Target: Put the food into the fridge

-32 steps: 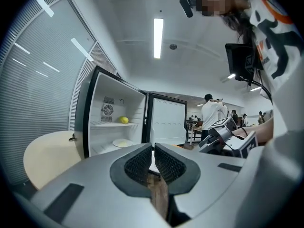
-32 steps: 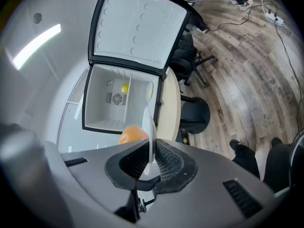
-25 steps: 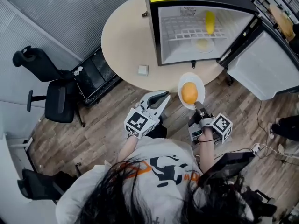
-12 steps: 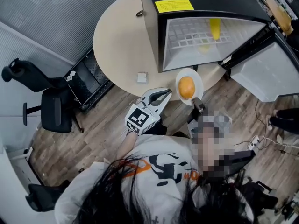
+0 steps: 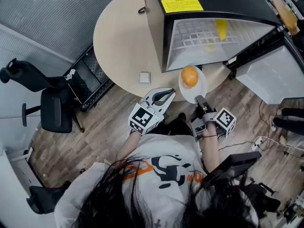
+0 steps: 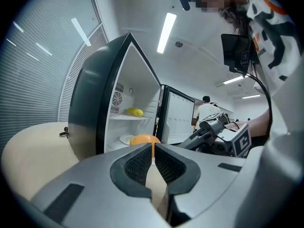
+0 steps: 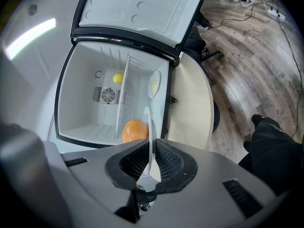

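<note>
Fruit, round and orange [image 5: 189, 76], sits on a small white plate [image 5: 194, 87]. The right claw [image 5: 200, 100] is squeezed shut on the near edge of the plate. That way the plate works like a tray and the fruit does not get pinched. The plate looks flat in the head view, and I think that is what stops the fruit from rolling off. It hangs over the edge of the round table [image 5: 121, 37], just in front of the open fridge [image 5: 209, 6]. The fridge door [image 5: 268, 77] is swung wide to the right, so the way in is free.

Inside, a yellow thing [image 5: 221, 28] lies on the wire shelf [image 5: 197, 32], and another plate [image 7: 154, 84] rests below it. There looks to be room on the bottom beside that plate.

The left claw [image 5: 165, 95] is shut too, but it holds nothing. It hangs off to the left of the plate, out of the way. I think that is because one claw is enough for a light plate. The fruit is not in the fridge yet. Next the plate needs a slow, level push inside.
</note>
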Tool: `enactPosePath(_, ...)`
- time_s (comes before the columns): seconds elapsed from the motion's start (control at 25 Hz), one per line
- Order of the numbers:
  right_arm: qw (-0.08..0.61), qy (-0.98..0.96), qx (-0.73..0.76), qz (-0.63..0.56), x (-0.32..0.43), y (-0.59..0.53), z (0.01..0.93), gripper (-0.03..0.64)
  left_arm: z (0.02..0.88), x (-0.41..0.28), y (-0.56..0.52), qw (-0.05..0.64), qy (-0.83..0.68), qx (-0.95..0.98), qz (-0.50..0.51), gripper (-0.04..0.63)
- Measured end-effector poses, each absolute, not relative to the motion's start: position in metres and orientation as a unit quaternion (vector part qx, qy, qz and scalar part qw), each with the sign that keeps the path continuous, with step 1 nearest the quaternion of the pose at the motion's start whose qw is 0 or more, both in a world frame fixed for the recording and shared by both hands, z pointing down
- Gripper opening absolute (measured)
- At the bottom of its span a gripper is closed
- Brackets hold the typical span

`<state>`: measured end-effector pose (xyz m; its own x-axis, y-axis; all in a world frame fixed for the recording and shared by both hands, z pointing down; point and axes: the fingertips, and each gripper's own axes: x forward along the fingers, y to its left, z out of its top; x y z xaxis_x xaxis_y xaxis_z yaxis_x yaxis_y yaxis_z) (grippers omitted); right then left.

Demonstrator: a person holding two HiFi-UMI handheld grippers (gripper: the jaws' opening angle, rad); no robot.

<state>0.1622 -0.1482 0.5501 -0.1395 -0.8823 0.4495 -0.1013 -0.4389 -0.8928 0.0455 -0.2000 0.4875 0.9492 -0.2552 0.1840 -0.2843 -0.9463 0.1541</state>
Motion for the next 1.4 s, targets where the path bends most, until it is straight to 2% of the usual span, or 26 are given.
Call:
enactPosePath(0.28,0.304,0.441,-0.568,-0.625,0.176,-0.167,0.561,0.037,0.481,0.047,-0.215,0.066,-0.162,0.981,0.082,0.012)
enactPosePath(1.4,0.245,0.508,-0.516,-0.645,0.224,-0.285,0.612,0.037,0.492,0.095,-0.236,0.059,-0.225,0.967,0.105,0.012)
